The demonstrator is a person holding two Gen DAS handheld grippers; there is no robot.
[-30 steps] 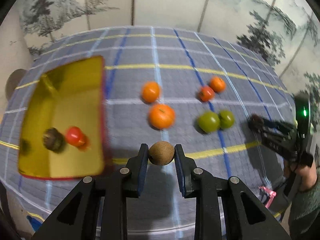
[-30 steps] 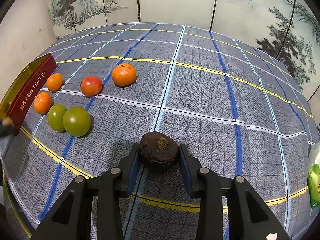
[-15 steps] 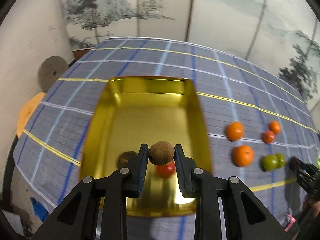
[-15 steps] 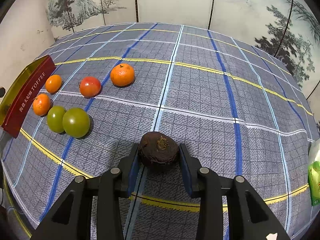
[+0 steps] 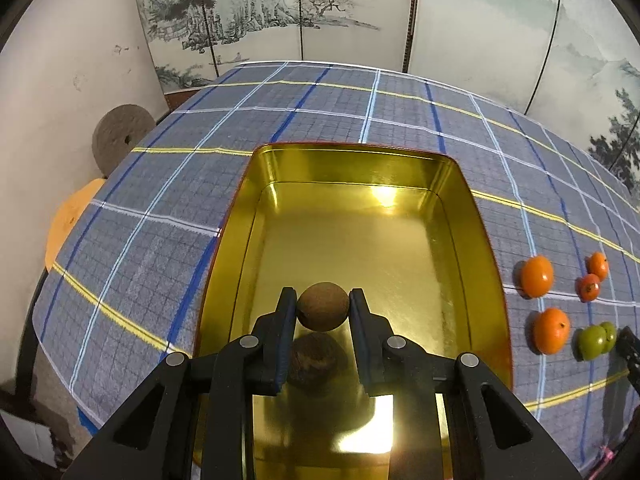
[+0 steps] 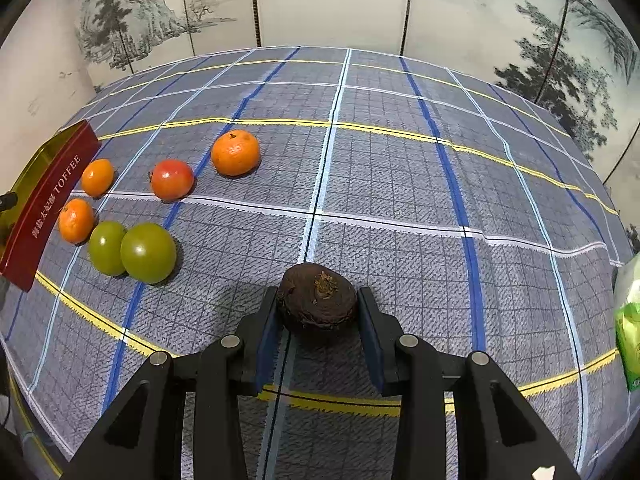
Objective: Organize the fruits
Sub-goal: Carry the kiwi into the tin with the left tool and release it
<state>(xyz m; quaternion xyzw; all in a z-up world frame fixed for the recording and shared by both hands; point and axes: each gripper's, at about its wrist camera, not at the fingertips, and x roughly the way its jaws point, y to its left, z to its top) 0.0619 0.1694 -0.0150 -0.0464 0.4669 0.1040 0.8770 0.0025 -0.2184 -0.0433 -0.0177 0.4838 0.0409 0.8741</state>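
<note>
**Over the gold tin, both claws loaded**

Across the checked desk [image 5: 320, 120], my gold tin [image 5: 452, 200] fills the frame's centre. Right of it lie loose oranges [image 5: 537, 275] and green fruits [image 5: 592, 341]. Lower centre, my left claw [image 5: 322, 306] pinches a brown round fruit [image 5: 322, 306] above the tin; my right claw [image 6: 318, 307] pinches a dark wrinkled fruit [image 6: 318, 300].
</note>
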